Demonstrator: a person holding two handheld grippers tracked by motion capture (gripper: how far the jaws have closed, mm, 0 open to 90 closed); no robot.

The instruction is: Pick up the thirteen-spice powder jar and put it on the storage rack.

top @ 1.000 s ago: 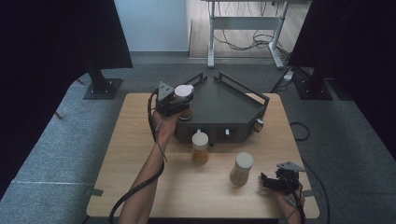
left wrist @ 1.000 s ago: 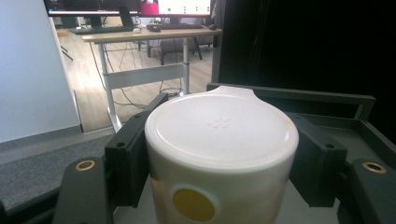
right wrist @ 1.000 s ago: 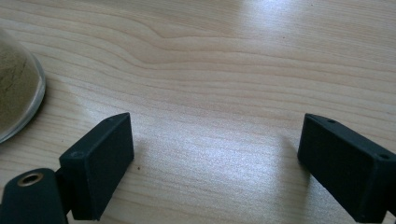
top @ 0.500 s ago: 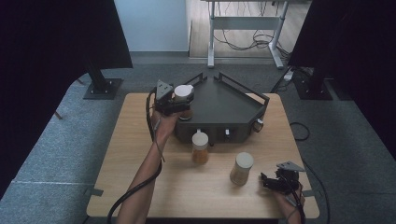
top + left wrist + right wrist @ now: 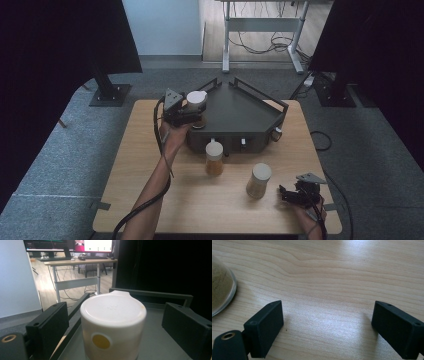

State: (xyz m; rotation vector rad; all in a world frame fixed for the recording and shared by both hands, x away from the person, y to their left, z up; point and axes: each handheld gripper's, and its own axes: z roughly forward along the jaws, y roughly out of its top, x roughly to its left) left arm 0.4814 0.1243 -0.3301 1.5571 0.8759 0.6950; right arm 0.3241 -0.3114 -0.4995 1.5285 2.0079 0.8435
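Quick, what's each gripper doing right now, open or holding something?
Left gripper: jaws have just opened, white-capped jar between them on the dark tray, not gripped.
Right gripper: open, empty, over the table.

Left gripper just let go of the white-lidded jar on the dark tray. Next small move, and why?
Probably back the left gripper straight away from the jar. Its jaws have just been opening and stand clear on both sides, with the jar upright on the tray between them. A straight retreat avoids tipping it.
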